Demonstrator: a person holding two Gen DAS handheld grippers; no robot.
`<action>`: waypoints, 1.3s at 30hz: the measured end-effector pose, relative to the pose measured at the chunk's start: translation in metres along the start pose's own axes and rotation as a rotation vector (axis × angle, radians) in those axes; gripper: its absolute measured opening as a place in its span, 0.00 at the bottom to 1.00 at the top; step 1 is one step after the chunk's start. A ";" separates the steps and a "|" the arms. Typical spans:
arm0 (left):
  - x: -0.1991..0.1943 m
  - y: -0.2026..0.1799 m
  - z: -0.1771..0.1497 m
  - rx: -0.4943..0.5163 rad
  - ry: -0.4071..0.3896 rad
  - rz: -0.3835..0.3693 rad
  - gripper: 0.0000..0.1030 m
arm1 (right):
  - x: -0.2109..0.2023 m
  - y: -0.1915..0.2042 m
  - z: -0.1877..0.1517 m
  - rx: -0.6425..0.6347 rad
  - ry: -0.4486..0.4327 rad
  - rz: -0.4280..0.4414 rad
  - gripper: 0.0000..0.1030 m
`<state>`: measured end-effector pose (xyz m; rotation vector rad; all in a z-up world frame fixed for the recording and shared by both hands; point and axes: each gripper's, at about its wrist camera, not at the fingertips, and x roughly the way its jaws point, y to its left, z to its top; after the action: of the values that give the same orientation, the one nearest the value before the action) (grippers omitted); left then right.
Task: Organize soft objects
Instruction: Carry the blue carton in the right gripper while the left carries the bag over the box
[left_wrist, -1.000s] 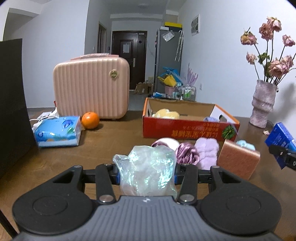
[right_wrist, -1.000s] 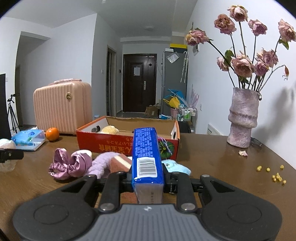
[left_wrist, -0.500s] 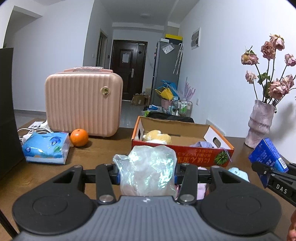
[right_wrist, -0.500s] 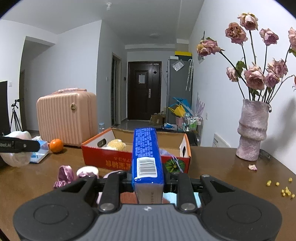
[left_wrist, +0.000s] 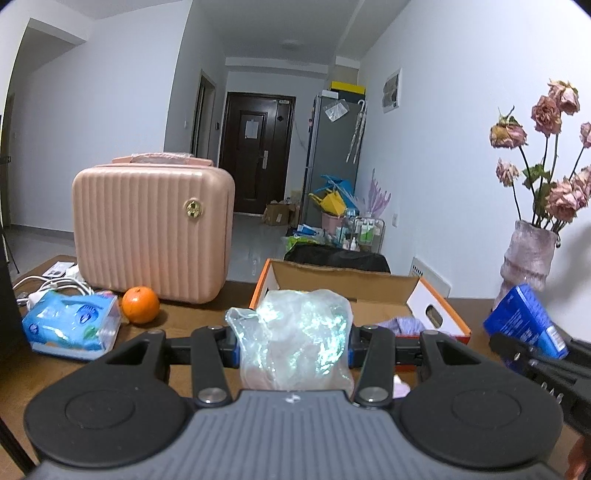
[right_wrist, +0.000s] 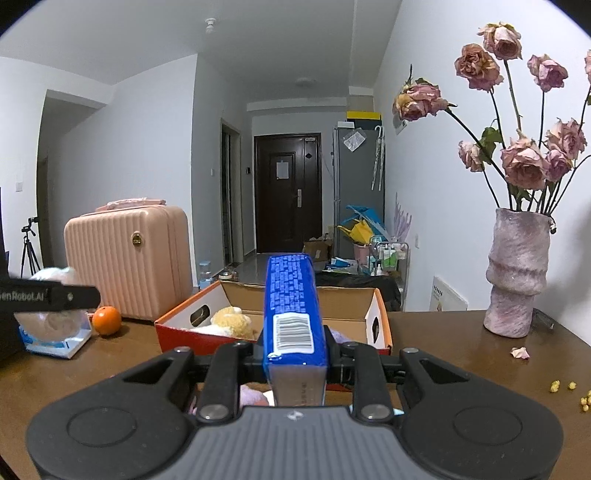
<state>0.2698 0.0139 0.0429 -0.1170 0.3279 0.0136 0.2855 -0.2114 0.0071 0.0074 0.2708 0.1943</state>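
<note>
Left gripper (left_wrist: 293, 341) pinches a crinkled translucent plastic bag (left_wrist: 295, 338), light and slippery, mid-bulk; right gripper (right_wrist: 295, 354) clamps a soft blue tissue pack (right_wrist: 293, 314).

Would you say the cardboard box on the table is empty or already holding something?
Holding something. The box is open-topped, with a yellow plush lying inside near its left end and lilac fabric near the right.
</note>
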 end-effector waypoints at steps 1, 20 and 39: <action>0.002 -0.001 0.002 -0.002 -0.005 -0.001 0.44 | 0.002 0.001 0.000 -0.003 -0.001 -0.001 0.23; 0.063 -0.016 0.029 -0.028 -0.029 -0.005 0.44 | 0.060 -0.004 0.022 -0.011 -0.030 -0.009 0.23; 0.133 -0.027 0.049 -0.052 -0.016 0.004 0.44 | 0.119 -0.020 0.047 -0.023 -0.044 -0.041 0.23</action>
<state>0.4121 -0.0079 0.0491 -0.1678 0.3114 0.0273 0.4137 -0.2070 0.0200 -0.0169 0.2247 0.1564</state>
